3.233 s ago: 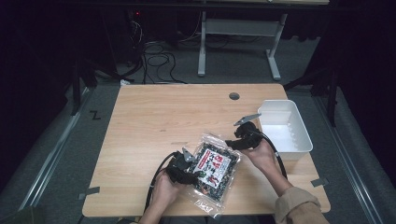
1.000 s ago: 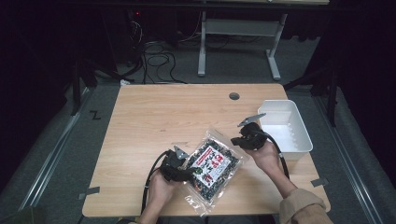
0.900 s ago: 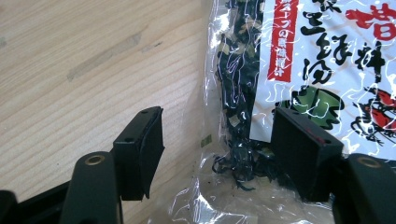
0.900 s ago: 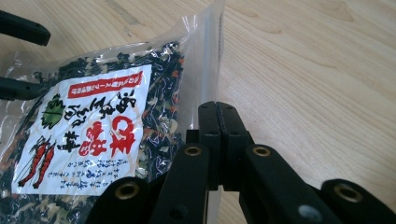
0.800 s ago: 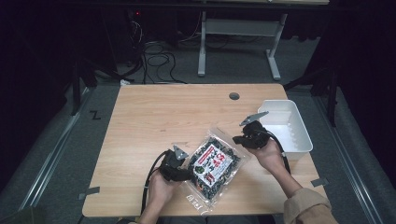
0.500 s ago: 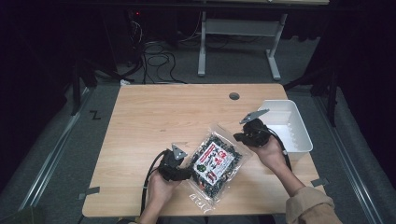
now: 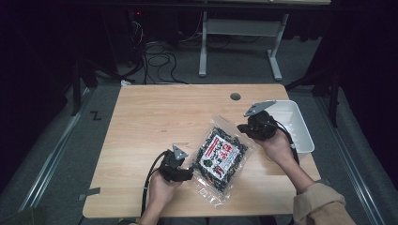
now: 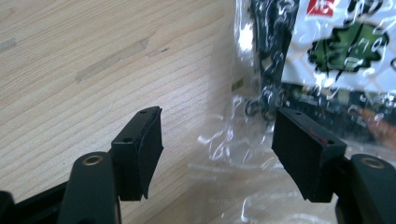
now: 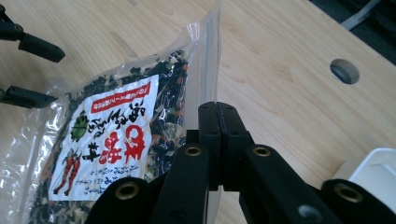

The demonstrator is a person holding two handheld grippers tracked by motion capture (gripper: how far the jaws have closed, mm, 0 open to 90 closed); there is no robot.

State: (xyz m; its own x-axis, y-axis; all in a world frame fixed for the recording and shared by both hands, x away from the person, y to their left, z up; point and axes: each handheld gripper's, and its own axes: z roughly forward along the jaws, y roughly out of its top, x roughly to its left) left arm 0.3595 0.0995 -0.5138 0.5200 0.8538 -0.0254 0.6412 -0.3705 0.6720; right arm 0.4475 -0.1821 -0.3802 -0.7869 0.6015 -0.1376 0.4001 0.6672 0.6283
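Note:
A clear bag of dark dried greens (image 7: 219, 157) with a white label and red writing lies tilted near the table's front edge. My right gripper (image 7: 241, 128) is shut on its clear upper right edge and holds that side up; in the right gripper view the jaws (image 9: 218, 109) meet on the plastic beside the bag (image 9: 116, 140). My left gripper (image 7: 187, 172) rests at the bag's lower left. Its jaws (image 8: 217, 144) have just been opening. They stand apart, with the bag's (image 8: 327, 56) crinkled clear edge between them, unpressed.
A white plastic tray (image 7: 305, 136) stands at the table's right edge, just behind my right hand; its corner (image 9: 378, 168) is near. A round cable hole (image 7: 235, 96) sits at the table's back. Bare wood spreads to the left and back.
My right gripper has risen with the bag's edge, and the bag has tipped up and swung slightly toward the tray. The left hand has stayed in place.

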